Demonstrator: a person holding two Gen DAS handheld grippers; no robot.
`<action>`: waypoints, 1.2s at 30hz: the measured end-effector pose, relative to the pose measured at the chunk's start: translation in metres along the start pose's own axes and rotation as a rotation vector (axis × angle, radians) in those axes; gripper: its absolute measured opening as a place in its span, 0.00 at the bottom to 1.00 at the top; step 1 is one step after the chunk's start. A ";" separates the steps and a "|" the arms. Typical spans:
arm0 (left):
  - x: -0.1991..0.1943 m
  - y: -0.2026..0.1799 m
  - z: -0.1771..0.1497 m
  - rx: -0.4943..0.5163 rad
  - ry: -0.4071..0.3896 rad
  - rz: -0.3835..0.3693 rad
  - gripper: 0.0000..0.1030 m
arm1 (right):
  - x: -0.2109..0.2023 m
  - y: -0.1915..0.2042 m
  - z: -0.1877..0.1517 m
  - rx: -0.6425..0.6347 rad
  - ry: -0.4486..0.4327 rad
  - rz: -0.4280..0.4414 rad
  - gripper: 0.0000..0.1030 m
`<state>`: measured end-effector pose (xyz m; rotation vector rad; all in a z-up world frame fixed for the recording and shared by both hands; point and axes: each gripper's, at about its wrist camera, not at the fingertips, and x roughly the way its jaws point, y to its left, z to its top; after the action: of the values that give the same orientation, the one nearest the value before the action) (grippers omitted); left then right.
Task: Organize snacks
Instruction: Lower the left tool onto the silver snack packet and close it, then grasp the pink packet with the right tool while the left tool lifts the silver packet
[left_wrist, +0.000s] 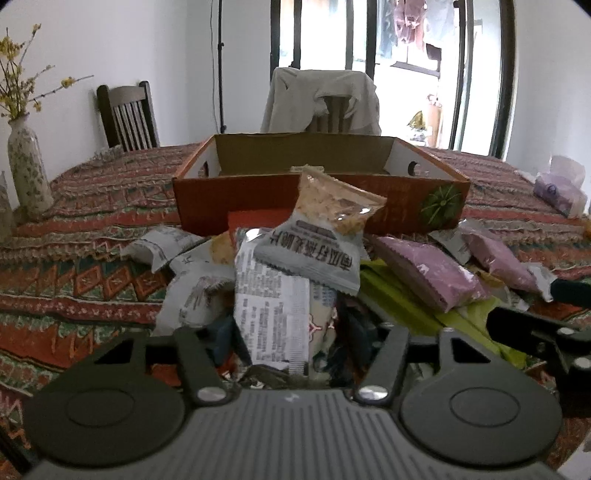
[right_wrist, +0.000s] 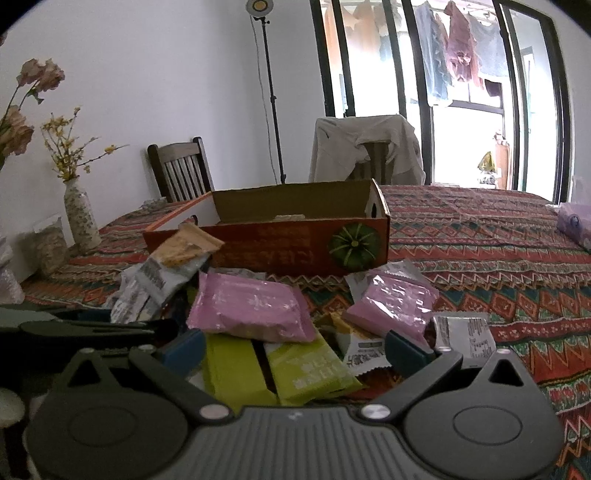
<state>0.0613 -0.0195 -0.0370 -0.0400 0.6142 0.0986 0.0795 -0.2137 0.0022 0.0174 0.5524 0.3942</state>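
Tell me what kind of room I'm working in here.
Most likely a home dining room: a table under a patterned tablecloth with wooden chairs around it, a vase of flowers, and laundry hanging outside the glass doors.

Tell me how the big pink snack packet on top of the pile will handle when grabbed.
The pink packet looks glossy, so probably slippery. Its puffy, creased film suggests it is light and crushable. Resting on the green packets, it may slide if pushed.
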 end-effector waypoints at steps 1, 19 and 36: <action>-0.001 0.001 0.000 -0.002 -0.005 -0.003 0.57 | 0.001 0.000 0.000 0.002 0.002 0.001 1.00; -0.053 -0.010 -0.002 0.360 -0.258 0.181 0.55 | 0.006 0.007 0.000 -0.008 0.007 0.017 1.00; -0.054 0.011 -0.002 0.379 -0.275 0.234 0.55 | 0.017 0.019 0.014 -0.062 0.002 0.010 1.00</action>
<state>0.0146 -0.0132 -0.0076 0.4073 0.3530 0.2090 0.0932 -0.1889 0.0082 -0.0400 0.5422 0.4207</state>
